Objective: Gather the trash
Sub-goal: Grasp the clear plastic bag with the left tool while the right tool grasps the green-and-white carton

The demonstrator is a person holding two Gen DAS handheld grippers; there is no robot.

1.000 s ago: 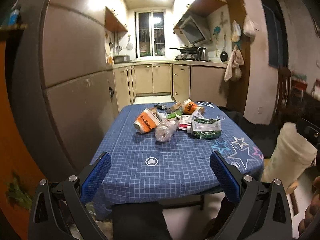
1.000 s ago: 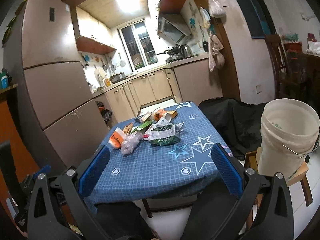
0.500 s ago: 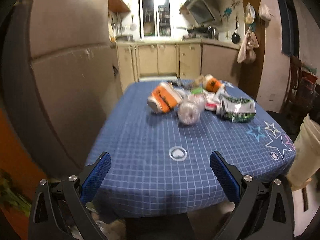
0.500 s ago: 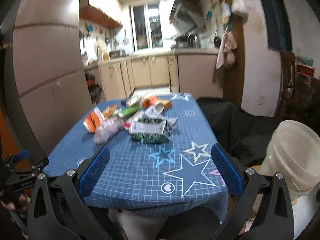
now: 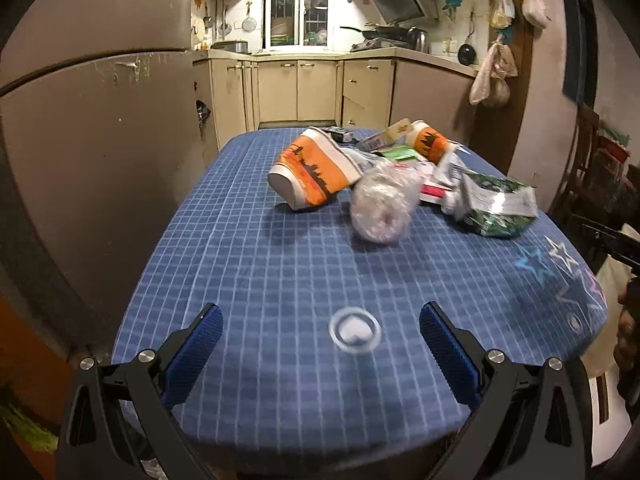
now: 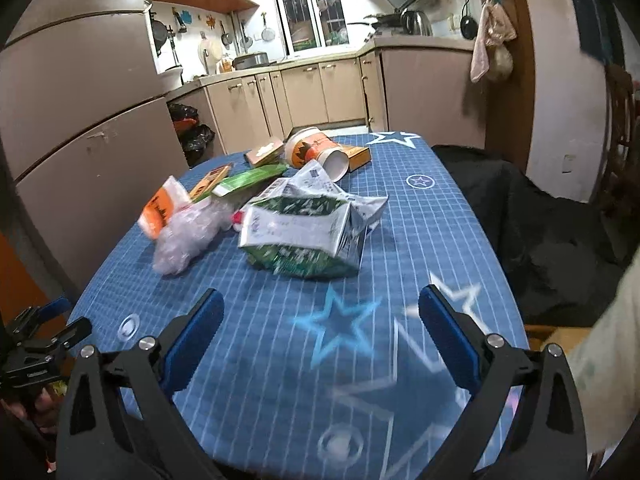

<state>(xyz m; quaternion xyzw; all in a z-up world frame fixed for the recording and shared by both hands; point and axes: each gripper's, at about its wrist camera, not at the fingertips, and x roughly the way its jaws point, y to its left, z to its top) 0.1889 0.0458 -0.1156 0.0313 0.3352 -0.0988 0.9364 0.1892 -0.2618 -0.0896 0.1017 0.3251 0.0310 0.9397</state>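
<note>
Both claws nearer the trash pile [image 5: 384, 184].

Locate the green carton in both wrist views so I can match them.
Left wrist: green carton lies at the right of the trash pile, right of the clear bag, near the right table edge.
Right wrist: green carton sits centre frame, nearest item ahead of the open tongs, with the clear bag to its left.
Shared landmark: the window above the far counter.
</note>
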